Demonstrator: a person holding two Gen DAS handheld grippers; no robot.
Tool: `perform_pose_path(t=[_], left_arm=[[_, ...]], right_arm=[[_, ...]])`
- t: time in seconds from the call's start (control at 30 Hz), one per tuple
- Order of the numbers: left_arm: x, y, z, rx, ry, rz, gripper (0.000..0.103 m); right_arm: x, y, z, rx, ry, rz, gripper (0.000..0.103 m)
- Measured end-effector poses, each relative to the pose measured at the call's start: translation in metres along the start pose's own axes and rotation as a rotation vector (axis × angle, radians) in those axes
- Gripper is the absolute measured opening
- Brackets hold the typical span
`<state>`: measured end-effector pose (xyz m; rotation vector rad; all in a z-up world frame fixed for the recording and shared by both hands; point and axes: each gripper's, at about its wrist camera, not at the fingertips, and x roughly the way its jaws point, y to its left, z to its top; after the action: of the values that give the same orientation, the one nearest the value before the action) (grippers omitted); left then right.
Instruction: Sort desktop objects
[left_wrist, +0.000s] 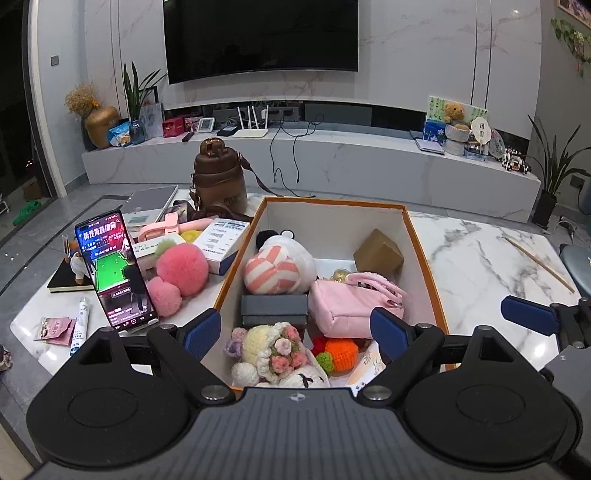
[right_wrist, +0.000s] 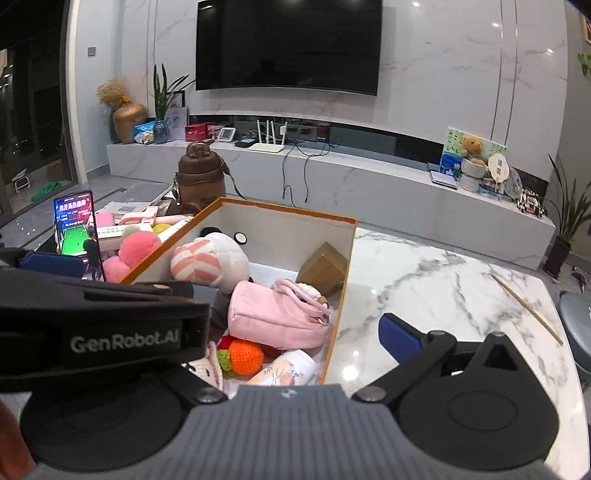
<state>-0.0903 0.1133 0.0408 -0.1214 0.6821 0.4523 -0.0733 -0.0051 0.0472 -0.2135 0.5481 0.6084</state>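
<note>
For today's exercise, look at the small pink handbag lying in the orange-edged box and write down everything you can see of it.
The small pink fabric handbag looks soft and padded, pale pink with looped handles of the same colour on its upper right side. It lies tipped on its side in the orange-rimmed white box, towards the right wall. A dark grey rectangular case lies against its left end, a brown cardboard cube sits behind it, and an orange crocheted ball lies by its front. Neither gripper touches it.
</note>
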Motion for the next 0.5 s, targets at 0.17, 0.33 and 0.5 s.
perform_pose_path(t=[0.17,0.33,0.5], left_arm=[[-0.0004,-0.0009,-0.0019,-0.014,-0.003,0.000,0.103],[-0.0016,-0.0044,-0.0039,-0.013,-0.015,0.020,0.103],[-0.0023,-0.0066,-0.0043,-0.012,-0.019,0.026,0.103]], right_arm=[[-0.0011,-0.0028,-0.0007,0.012,-0.002,-0.008,0.102],[-0.0013,-0.0015,-0.0023,0.015,0.000,-0.009,0.102],[-0.0022,-0.0024,-0.0031,0.018,0.002,-0.012,0.102]])
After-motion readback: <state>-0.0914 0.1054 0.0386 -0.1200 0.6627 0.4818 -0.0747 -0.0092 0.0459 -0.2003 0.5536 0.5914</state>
